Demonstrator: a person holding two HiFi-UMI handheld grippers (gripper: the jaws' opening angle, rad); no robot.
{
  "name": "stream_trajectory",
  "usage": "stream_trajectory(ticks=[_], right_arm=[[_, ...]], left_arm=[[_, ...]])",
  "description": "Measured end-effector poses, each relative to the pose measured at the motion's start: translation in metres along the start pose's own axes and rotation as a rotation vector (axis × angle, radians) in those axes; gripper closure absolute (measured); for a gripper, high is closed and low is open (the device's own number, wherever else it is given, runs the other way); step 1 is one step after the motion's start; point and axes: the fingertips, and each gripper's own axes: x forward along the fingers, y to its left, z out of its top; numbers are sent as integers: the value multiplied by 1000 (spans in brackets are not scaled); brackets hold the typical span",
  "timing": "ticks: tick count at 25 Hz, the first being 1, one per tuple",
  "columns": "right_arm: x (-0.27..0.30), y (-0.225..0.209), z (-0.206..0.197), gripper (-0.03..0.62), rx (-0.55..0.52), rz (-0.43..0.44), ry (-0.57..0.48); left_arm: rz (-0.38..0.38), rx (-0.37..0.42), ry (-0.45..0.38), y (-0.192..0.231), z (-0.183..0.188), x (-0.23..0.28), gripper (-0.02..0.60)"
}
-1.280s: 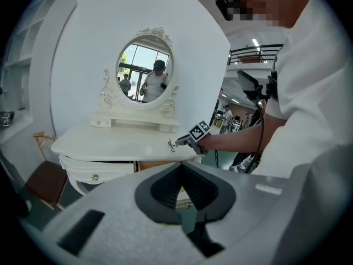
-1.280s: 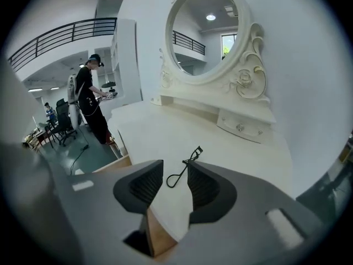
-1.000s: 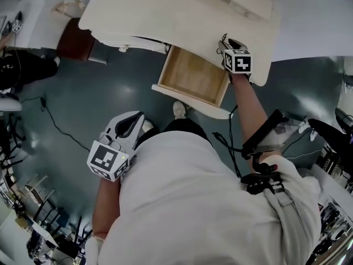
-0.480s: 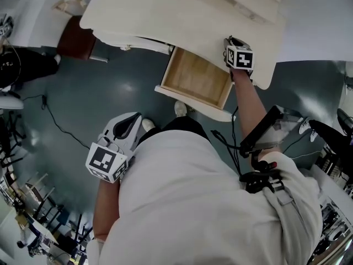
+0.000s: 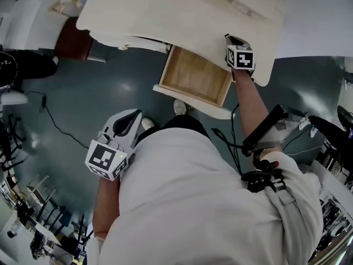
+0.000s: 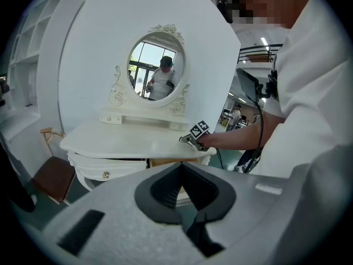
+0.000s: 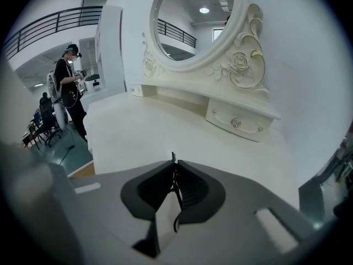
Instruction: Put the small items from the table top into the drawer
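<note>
My right gripper point(image 5: 230, 40) rests on the near right corner of the cream dressing table top point(image 5: 182, 10). Its jaws are closing, and a thin black wire-like item point(image 7: 175, 191) stands pinched between the pads of this right gripper point(image 7: 174, 164). Just left of it the wooden drawer point(image 5: 193, 76) is pulled out, and its inside looks bare. My left gripper point(image 5: 128, 125) hangs low over the floor by my body, away from the table. In its own view the left gripper point(image 6: 180, 167) is shut with nothing in it, and the right gripper point(image 6: 188, 139) shows at the table edge.
An oval mirror point(image 7: 193, 21) with a carved frame and a small knobbed drawer point(image 7: 236, 122) stand at the back of the table. A brown chair point(image 5: 74, 40) sits left of the table. A cable point(image 5: 55, 126) runs over the floor. Another person point(image 7: 69, 87) stands far left.
The right gripper has edged slightly farther onto the table corner. The left gripper has hardly moved, and the drawer stays pulled out.
</note>
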Motion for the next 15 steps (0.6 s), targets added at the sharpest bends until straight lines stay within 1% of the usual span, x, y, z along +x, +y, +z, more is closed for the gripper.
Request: stream_trajectory(ticks=[9, 15], right_arm=[[-14, 19, 7, 577, -60, 46, -20], [-24, 46, 8, 579, -107, 95, -38]], left_arm=[[-33, 23, 2, -1, 3, 11, 581], [-46, 27, -2, -5, -2, 14, 581]])
